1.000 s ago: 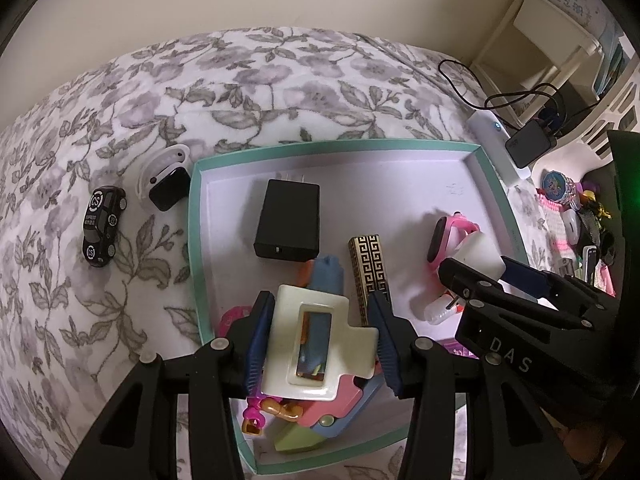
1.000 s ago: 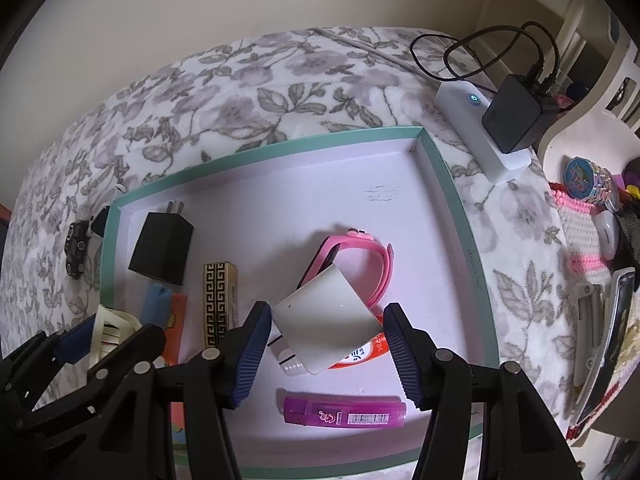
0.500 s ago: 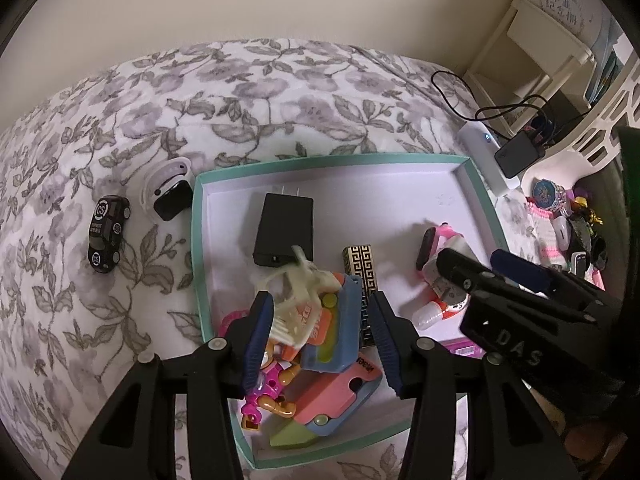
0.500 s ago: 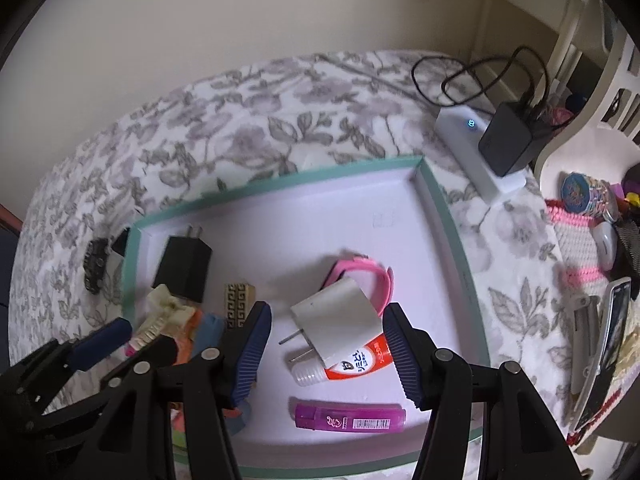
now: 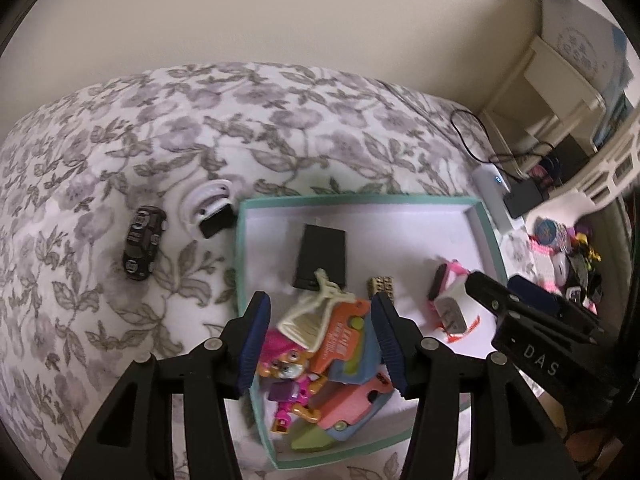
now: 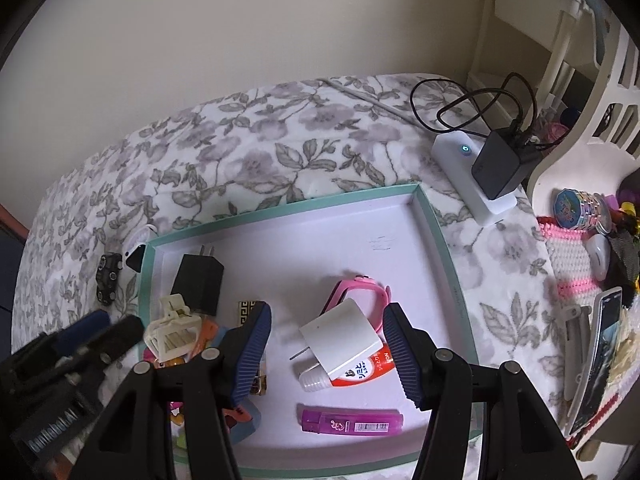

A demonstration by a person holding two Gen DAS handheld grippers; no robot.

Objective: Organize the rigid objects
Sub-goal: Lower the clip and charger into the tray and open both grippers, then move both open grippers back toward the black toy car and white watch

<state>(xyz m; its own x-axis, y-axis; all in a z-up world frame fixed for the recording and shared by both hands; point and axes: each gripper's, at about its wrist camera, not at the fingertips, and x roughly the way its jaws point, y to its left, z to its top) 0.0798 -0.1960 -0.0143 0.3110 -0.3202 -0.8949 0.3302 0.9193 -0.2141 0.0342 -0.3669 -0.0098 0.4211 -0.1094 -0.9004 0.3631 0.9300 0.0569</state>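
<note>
A teal-rimmed box lid [image 5: 486, 216] [image 6: 440, 236] lies on the floral bed. In it are a black charger [image 5: 320, 256] [image 6: 198, 282], a cream hair clip [image 5: 308, 318] [image 6: 174, 332] on a pile of colourful toys [image 5: 320, 364], a patterned gold bar [image 5: 382, 286], a pink watch [image 6: 360, 292], a white plug [image 6: 340, 338], a glue tube [image 6: 360, 372] and a purple marker [image 6: 350, 426]. My left gripper [image 5: 320, 344] is open above the toy pile. My right gripper [image 6: 330, 352] is open above the white plug.
A black toy car [image 5: 142, 242] [image 6: 108, 278] and a white-and-black clip [image 5: 212, 212] lie on the bed left of the lid. A white power bank with a black adapter [image 6: 480, 176] lies at the back right. A cluttered white shelf [image 6: 592, 248] stands at right.
My left gripper let go of the cream hair clip, which now rests on the toy pile. My right gripper let go of the white plug. Both grippers have drawn back and up.
</note>
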